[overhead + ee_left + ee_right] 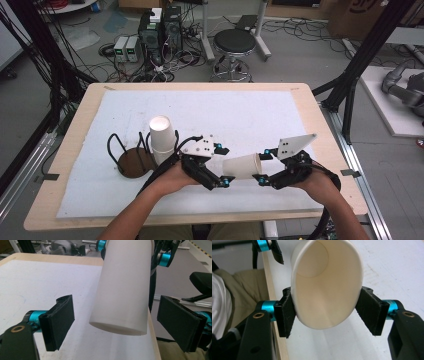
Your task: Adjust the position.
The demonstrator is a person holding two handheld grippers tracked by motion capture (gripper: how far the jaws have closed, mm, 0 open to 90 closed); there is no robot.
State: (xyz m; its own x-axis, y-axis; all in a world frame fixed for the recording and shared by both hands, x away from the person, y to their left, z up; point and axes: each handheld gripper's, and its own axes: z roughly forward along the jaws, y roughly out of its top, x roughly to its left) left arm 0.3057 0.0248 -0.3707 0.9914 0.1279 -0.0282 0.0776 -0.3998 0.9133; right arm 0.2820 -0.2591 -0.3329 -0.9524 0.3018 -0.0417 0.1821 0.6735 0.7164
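We record one table [310,107] under one white mat [240,115], one black wire cup rack [125,150] on a round brown base, one upright stack of paper cups [162,137] beside the rack, and one single paper cup [242,166] lying level above the mat. The right gripper [264,165] clamps this cup at its rim, squeezing the mouth oval. The left gripper [224,166] stands wide; the cup's base sits between its pads [60,322], apart from both.

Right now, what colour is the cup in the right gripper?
White, creamy inside; the cup shows best in the right gripper view.
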